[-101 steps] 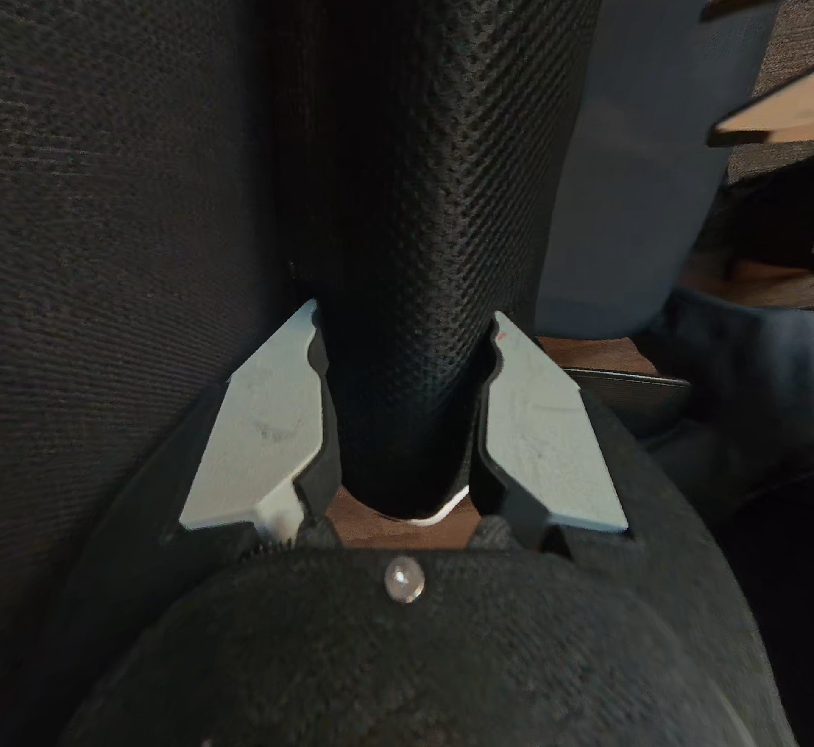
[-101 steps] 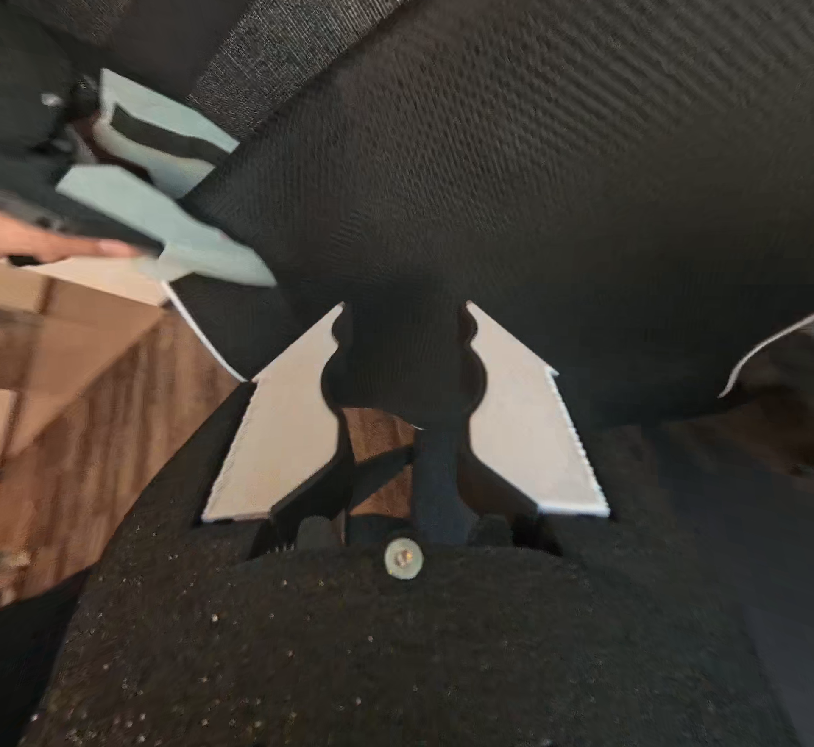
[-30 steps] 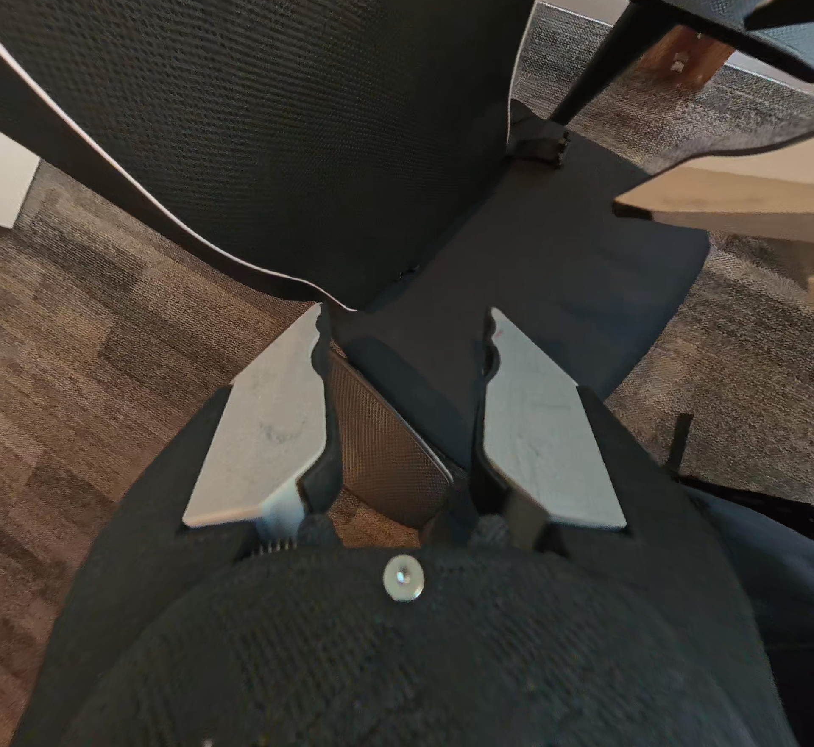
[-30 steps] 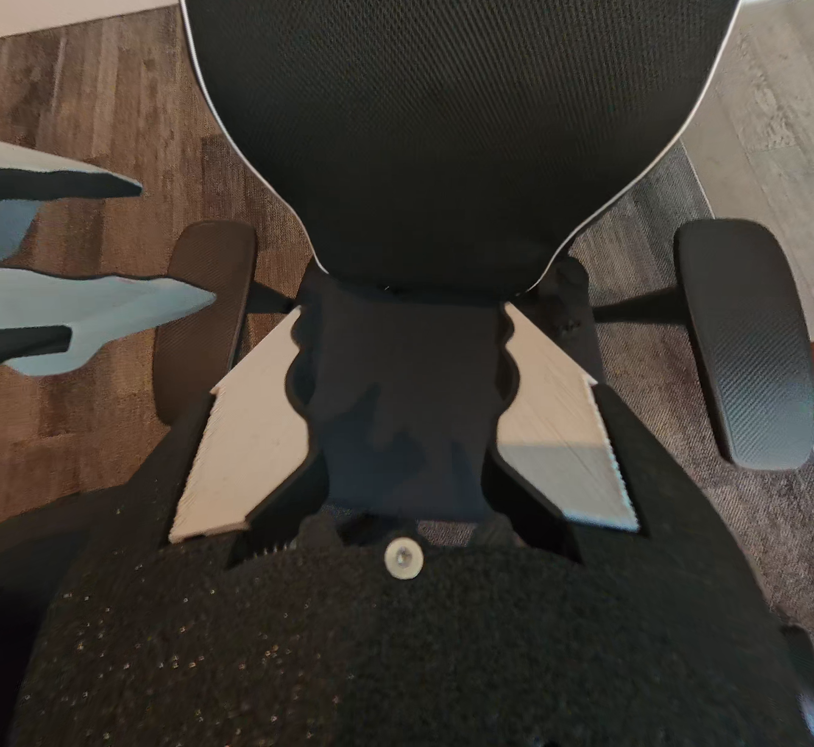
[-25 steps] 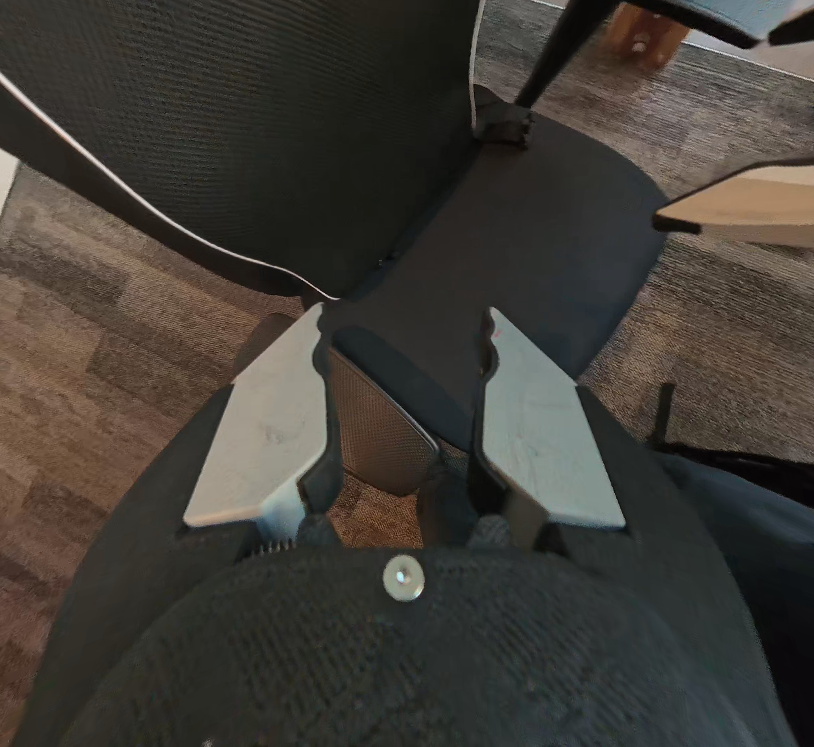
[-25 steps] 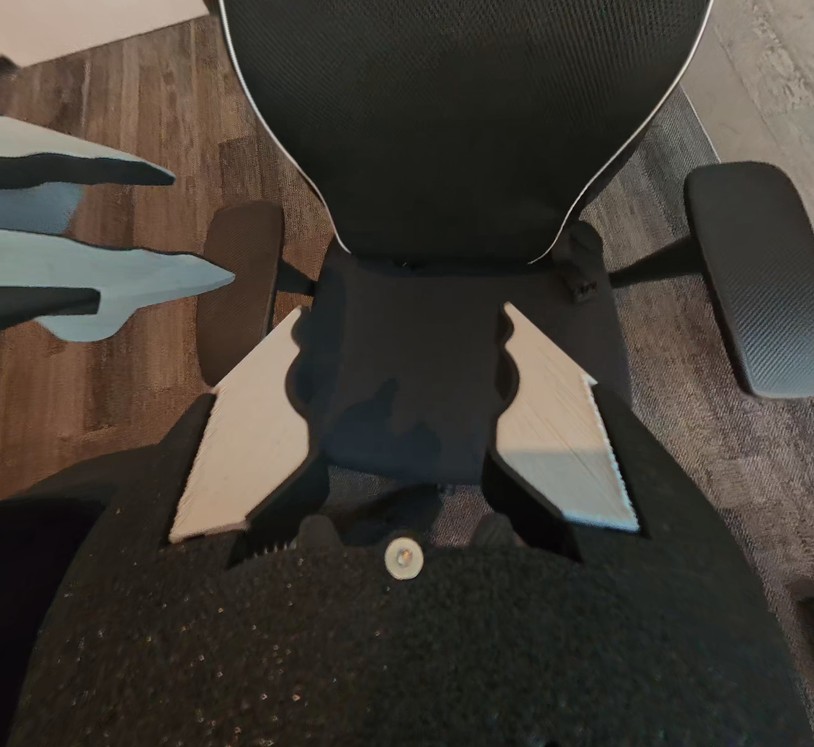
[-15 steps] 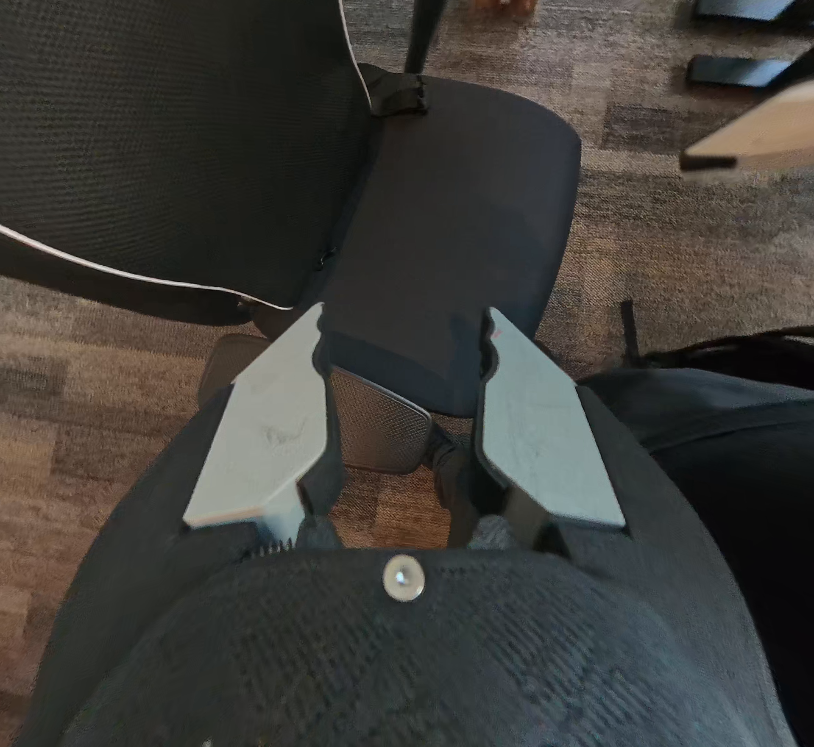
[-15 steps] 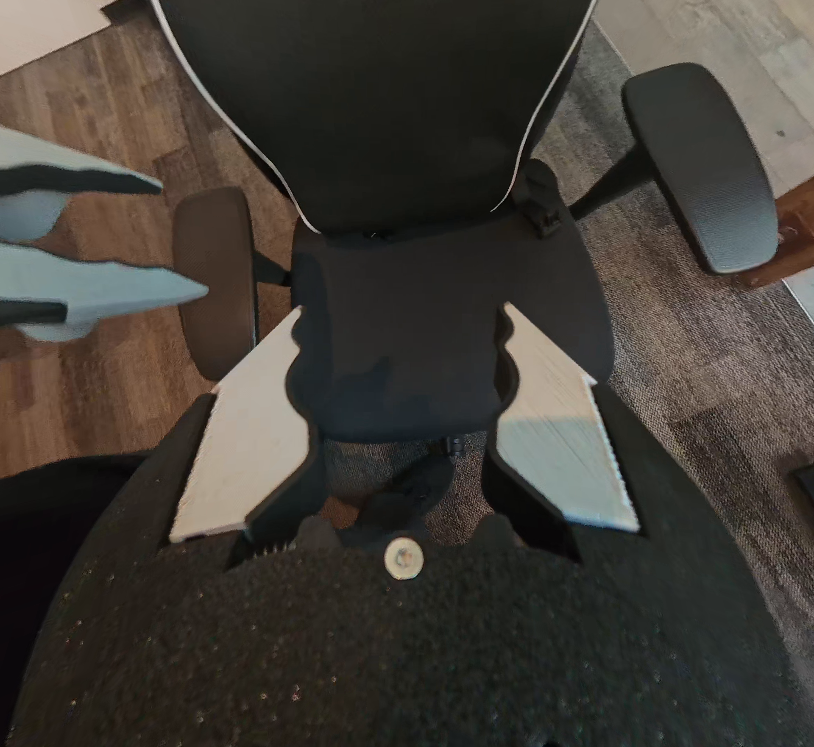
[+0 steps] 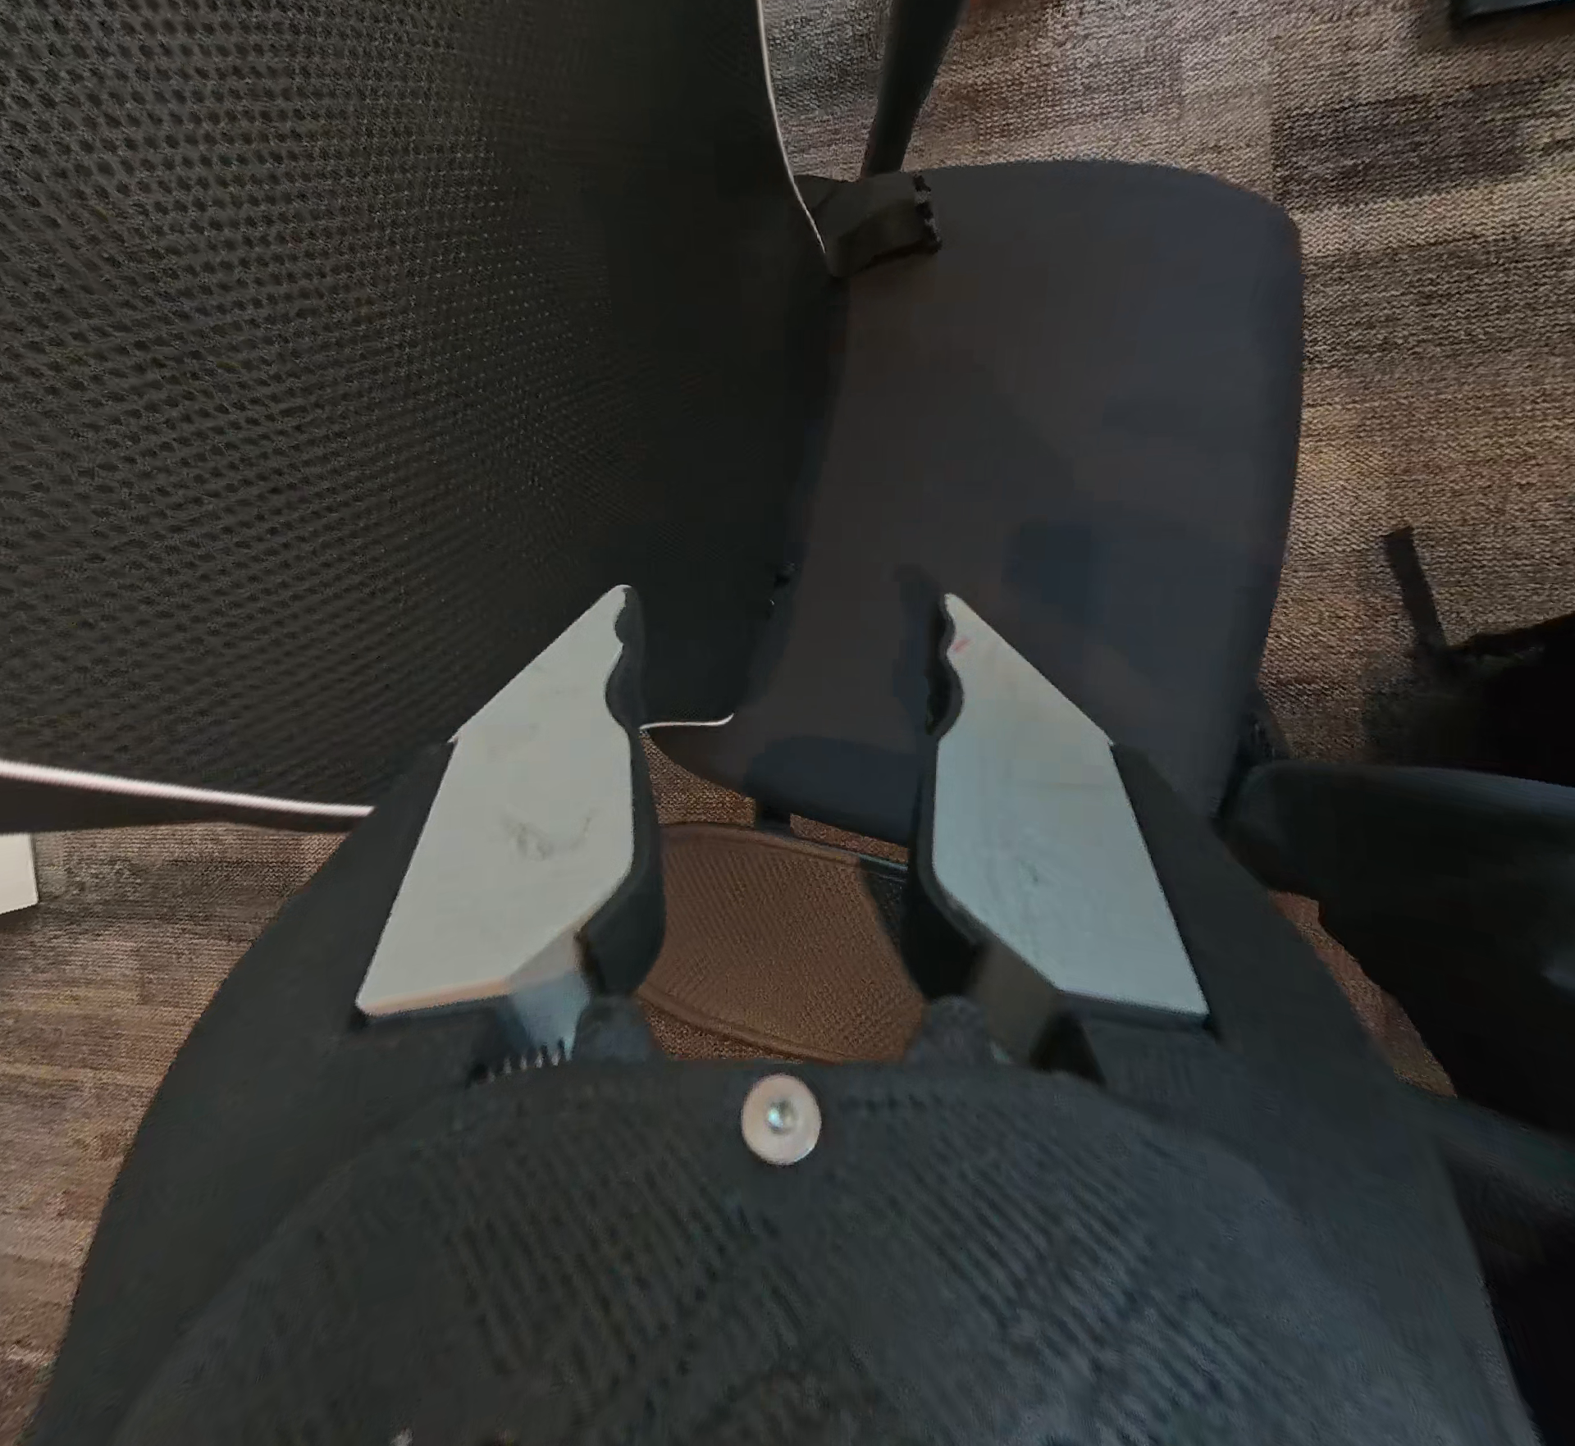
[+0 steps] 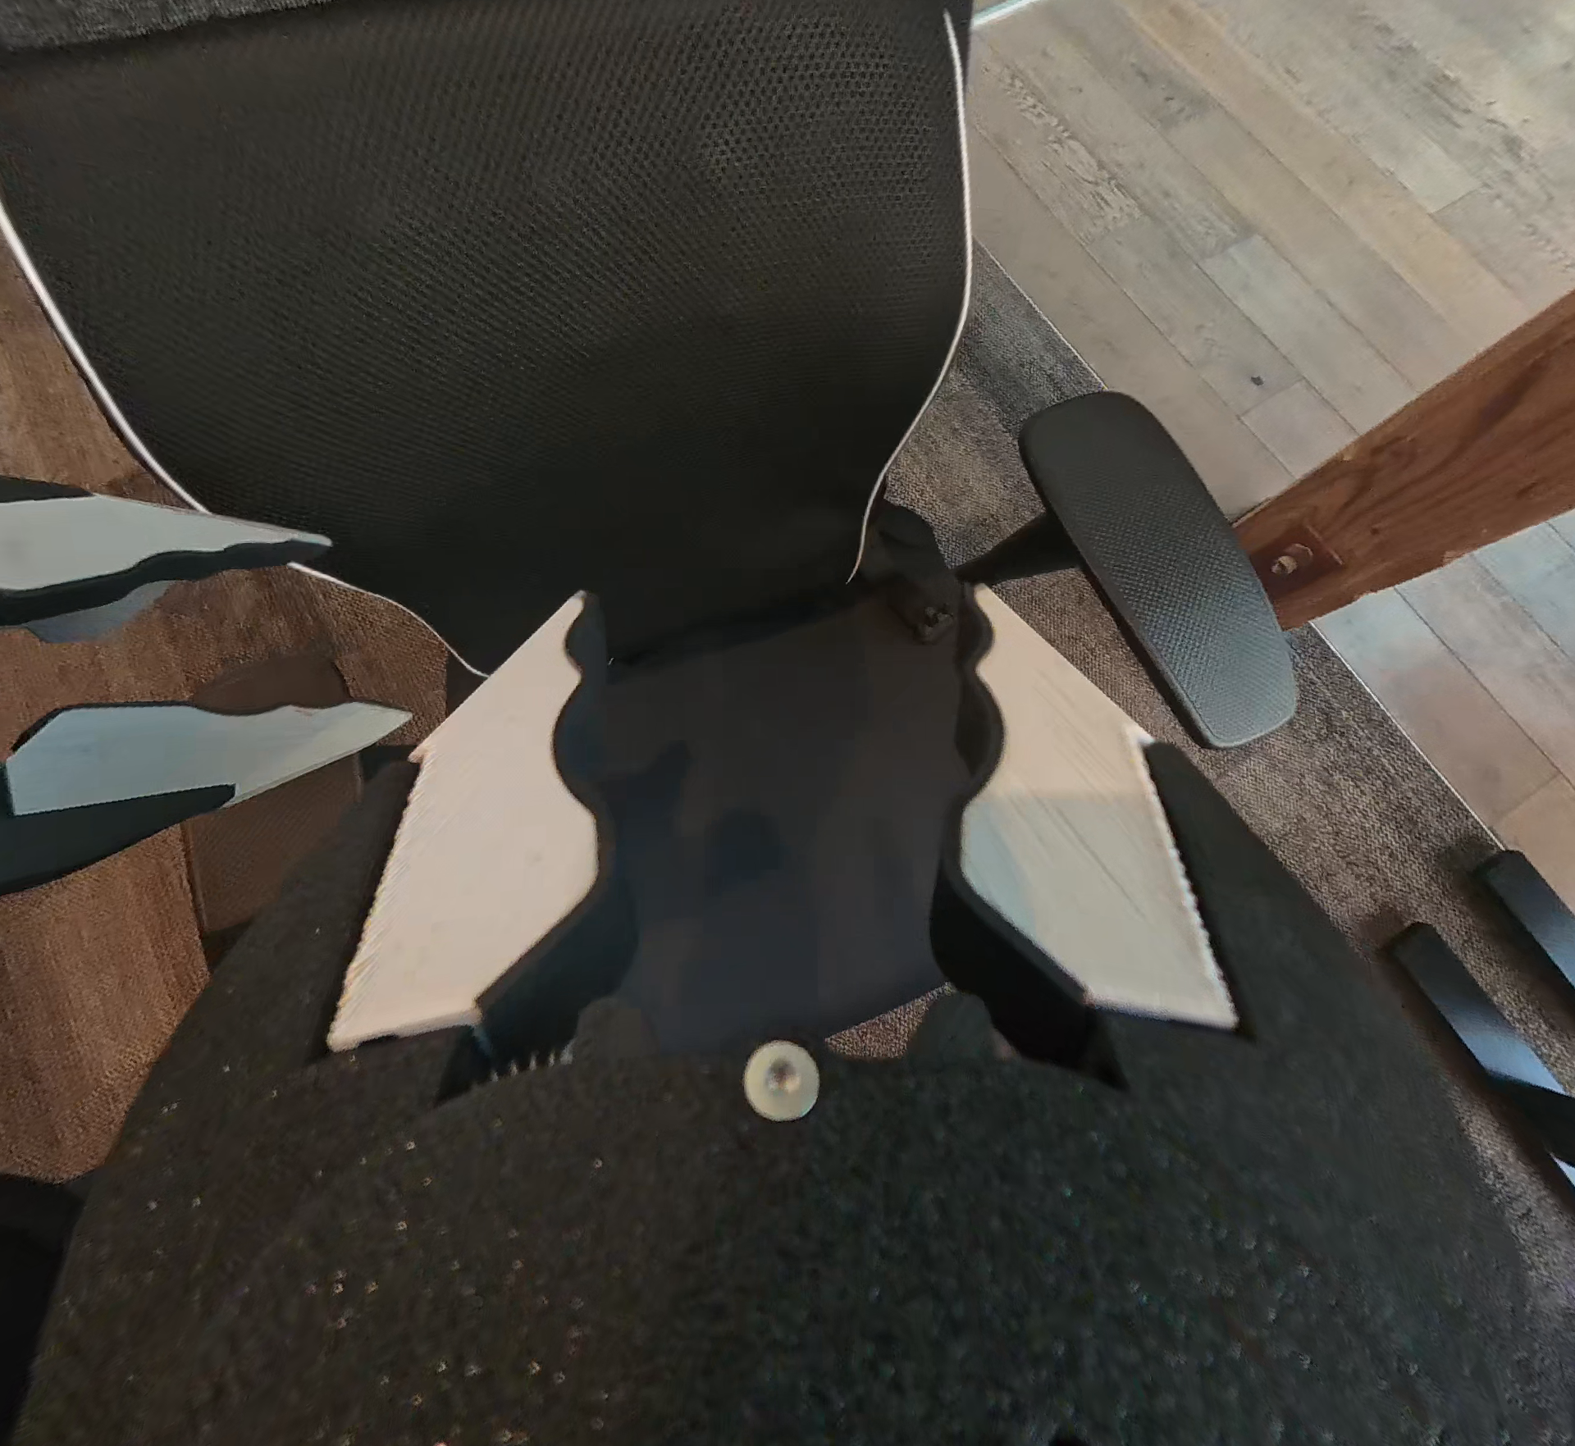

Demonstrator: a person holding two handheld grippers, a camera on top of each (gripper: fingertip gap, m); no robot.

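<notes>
The office chair [image 10: 528,314] fills both views, its mesh back upright at twelve o'clock and its seat [image 9: 1048,451] running toward six beneath the grippers; the right gripper [image 10: 780,621] hangs over the seat, jaws spread wide and empty; the left gripper [image 9: 780,604], at nine o'clock of it, hovers above the left armrest [image 9: 767,928], jaws likewise released, touching nothing.

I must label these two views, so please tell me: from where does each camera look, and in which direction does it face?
Left wrist view: sits on the left gripper, above the chair's side, facing down at the seat and mesh backrest; its open fingers show.
Right wrist view: sits on the right gripper, above the chair's front, facing down toward the backrest and one armrest; its open fingers show, and the left gripper at the left edge.
Shared: the same black chair on the carpet.
</notes>
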